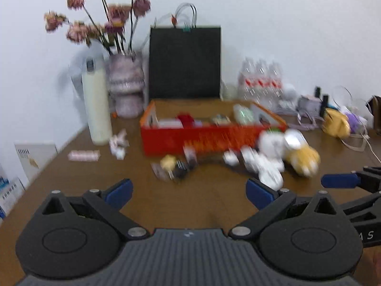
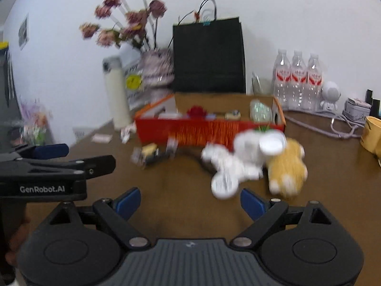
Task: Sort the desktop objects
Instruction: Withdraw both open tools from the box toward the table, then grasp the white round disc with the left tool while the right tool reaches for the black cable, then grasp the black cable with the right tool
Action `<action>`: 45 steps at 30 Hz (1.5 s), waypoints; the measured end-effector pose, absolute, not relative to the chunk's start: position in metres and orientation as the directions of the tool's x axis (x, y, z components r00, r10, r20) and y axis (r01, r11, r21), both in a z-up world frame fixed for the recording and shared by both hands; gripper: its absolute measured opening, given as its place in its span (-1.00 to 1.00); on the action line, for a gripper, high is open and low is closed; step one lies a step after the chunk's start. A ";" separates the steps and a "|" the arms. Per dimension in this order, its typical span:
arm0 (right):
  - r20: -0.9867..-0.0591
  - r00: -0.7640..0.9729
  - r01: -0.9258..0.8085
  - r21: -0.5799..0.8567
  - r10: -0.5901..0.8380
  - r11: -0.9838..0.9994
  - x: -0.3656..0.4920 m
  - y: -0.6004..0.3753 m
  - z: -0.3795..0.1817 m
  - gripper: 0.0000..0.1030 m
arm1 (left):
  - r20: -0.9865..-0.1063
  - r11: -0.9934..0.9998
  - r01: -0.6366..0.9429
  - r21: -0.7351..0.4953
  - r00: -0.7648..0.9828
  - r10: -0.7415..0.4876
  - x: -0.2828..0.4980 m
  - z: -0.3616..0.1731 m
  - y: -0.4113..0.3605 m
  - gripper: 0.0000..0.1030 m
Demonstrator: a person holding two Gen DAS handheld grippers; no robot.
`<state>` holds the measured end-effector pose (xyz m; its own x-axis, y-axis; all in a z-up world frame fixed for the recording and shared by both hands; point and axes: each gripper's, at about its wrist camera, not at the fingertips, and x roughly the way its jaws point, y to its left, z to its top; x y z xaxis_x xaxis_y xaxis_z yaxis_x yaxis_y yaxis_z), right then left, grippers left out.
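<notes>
Both claws hang above the brown worktop (image 1: 71,166) with nothing in them: left claw (image 1: 189,191) spread wide, blue fingertips (image 1: 120,191) well apart, right claw (image 2: 190,202) likewise spread wide, its blue pads (image 2: 128,202) far apart. Right claw also shows at the right edge of the left wrist view, left claw at the left edge of the right wrist view, so the two sit side by side. Frames are motion-blurred. Loose clutter lies on the worktop ahead of both claws, in front of an orange-red box (image 1: 202,138) (image 2: 209,131): a heap of white items (image 1: 264,164) (image 2: 228,164), too blurred to name, touching a yellow plush toy (image 1: 302,158) (image 2: 285,169) on its right; a small cluster of yellow and dark bits (image 1: 171,166) (image 2: 150,155) on the left of the heap, just in front of the box. Box is open-topped and already holds several small things, including something red (image 2: 196,112) and a pale green item (image 2: 259,112). Further left: crumpled white wrapper (image 1: 117,144), a pink flat packet (image 1: 83,155), a tall cream bottle (image 1: 96,104) (image 2: 117,97). Behind the box: black paper bag (image 1: 184,62) (image 2: 209,54), vase with dried pink flowers (image 1: 126,83) (image 2: 154,69), three water bottles (image 2: 297,78), a small white figurine (image 2: 329,95). Yellow mug (image 2: 371,133) at far right.
</notes>
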<state>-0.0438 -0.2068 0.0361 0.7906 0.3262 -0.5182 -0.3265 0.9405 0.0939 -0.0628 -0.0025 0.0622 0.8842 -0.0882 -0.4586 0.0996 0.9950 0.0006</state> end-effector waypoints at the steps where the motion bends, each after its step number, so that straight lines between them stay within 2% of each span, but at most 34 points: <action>1: -0.527 0.784 -0.330 0.092 0.327 0.939 -0.052 -0.209 0.032 0.76 | -0.469 0.995 0.097 -0.020 0.878 -0.095 -0.071 0.057 -0.003 1.00; 7: -0.546 0.770 -0.346 0.080 0.332 0.935 -0.090 -0.222 0.021 0.73 | -0.519 0.987 0.133 -0.088 0.840 -0.159 -0.095 0.039 -0.001 1.00; 12: -0.511 0.816 -0.273 0.072 0.271 0.959 -0.069 -0.241 0.030 0.45 | -0.536 0.979 0.202 -0.038 0.823 -0.191 -0.072 0.036 -0.016 1.00; 14: -0.493 0.834 -0.246 0.070 0.248 0.967 -0.053 -0.251 0.035 0.44 | -0.522 0.967 0.250 -0.045 0.820 -0.236 -0.055 0.036 -0.029 1.00; 16: -0.479 0.849 -0.227 0.055 0.225 0.972 -0.032 -0.258 0.041 0.38 | -0.521 0.962 0.271 -0.044 0.815 -0.253 -0.035 0.035 -0.046 0.93; 18: -0.467 0.858 -0.215 0.050 0.213 0.975 -0.013 -0.265 0.049 0.17 | -0.524 0.948 0.315 -0.050 0.800 -0.293 -0.009 0.033 -0.067 0.85; 19: -0.458 0.861 -0.217 0.059 0.220 0.974 -0.007 -0.268 0.052 0.15 | -0.534 0.942 0.332 -0.044 0.789 -0.303 0.002 0.031 -0.077 0.78; 23: -0.437 0.868 -0.219 0.093 0.238 0.971 0.007 -0.281 0.057 0.15 | -0.551 0.923 0.385 -0.007 0.768 -0.325 0.039 0.023 -0.111 0.74; 24: -0.439 0.864 -0.223 0.105 0.247 0.969 0.009 -0.284 0.056 0.15 | -0.556 0.921 0.390 -0.012 0.763 -0.331 0.046 0.020 -0.115 0.65; 25: -0.445 0.857 -0.232 0.118 0.260 0.966 0.010 -0.286 0.053 0.15 | -0.564 0.920 0.391 -0.012 0.757 -0.329 0.052 0.017 -0.119 0.36; 26: -0.448 0.852 -0.242 0.123 0.272 0.962 0.011 -0.287 0.050 0.13 | -0.570 0.924 0.383 -0.014 0.755 -0.322 0.056 0.014 -0.119 0.15; 27: -0.449 0.849 -0.251 0.121 0.278 0.960 0.011 -0.286 0.048 0.13 | -0.584 0.930 0.368 -0.030 0.748 -0.315 0.060 0.010 -0.118 -0.19; 32: -0.463 0.832 -0.273 0.140 0.306 0.952 0.013 -0.281 0.039 0.09 | -0.592 0.921 0.366 -0.132 0.717 -0.369 0.046 0.009 -0.096 -0.22; 36: -0.498 0.774 -0.322 0.219 0.390 0.921 0.017 -0.270 0.032 -0.25 | -0.585 0.902 0.377 -0.211 0.690 -0.426 0.002 0.013 -0.063 -0.22; 41: -0.597 0.569 -0.433 0.367 0.565 0.823 0.022 -0.232 0.005 -0.29 | -0.553 0.896 0.397 -0.202 0.708 -0.438 -0.054 0.012 -0.033 -0.22; 45: -0.601 0.519 -0.469 0.394 0.608 0.790 0.011 -0.209 -0.003 -0.26 | -0.512 0.903 0.381 -0.198 0.746 -0.427 -0.084 0.017 -0.010 -0.22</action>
<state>0.0113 -0.2093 -0.0028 0.5187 0.6079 -0.6012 -0.4694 0.7902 0.3940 -0.0837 -0.0095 0.0173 0.7456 -0.4267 -0.5118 0.3808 0.9032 -0.1982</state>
